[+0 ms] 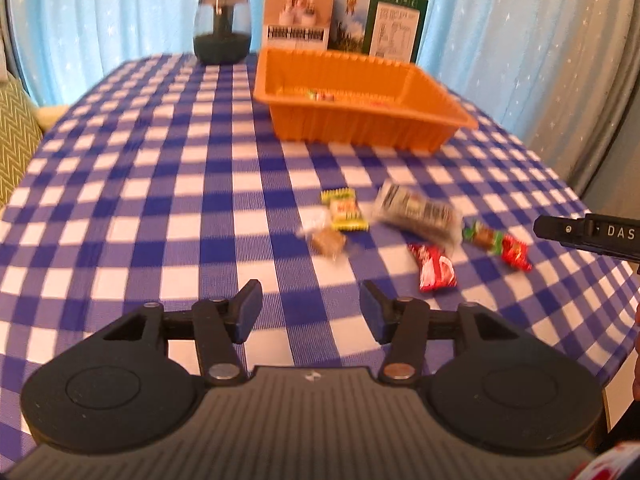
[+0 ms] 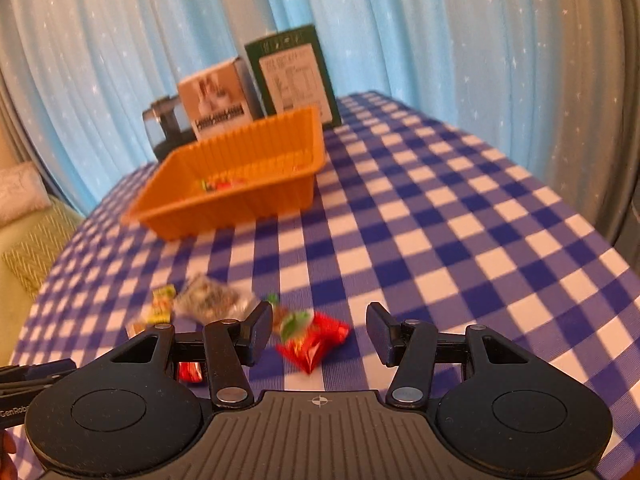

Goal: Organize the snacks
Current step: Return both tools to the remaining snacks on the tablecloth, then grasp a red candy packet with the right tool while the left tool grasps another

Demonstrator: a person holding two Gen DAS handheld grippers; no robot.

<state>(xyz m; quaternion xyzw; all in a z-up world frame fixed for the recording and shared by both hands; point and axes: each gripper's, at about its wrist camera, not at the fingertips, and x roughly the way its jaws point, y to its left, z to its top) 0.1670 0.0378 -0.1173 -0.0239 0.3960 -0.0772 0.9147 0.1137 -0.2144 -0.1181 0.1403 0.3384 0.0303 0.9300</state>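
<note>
The orange bin (image 1: 360,120) sits toward the far end of the checked cloth (image 1: 160,200), and it serves as the marker for everything else; a few wrapped pieces already lie on its floor, so the sorting looks partly done. On the near side of the bin, well apart from it, the loose snacks lie in a small cluster: a yellow candy (image 1: 346,212), a brown cube (image 1: 328,242) just beside it, a clear packet (image 1: 418,214) with dark contents, a red packet (image 1: 436,270) nearest the camera, and a green-and-red sweet (image 1: 498,242) furthest to the right. Behind the bin stand two boxes (image 1: 340,16) and a dark jar (image 1: 222,26), out of the way and seemingly no part of the job.

The left gripper (image 1: 310,314) hangs over bare cloth nearer than the cluster; its jaws are spread with nothing between them, probably ready for the next piece. The right gripper (image 2: 318,332) is tilted down over the right end of the cluster; its jaws also stand apart, and the green-and-red sweet (image 2: 310,336) shows in the gap between them; the pads do not press it, and motion blur hides how near they are. Each hand appears set to take the snack closest to its own side, which would keep the two tools from crossing; the likely next step is closing on that sweet and carrying it to the bin.
</note>
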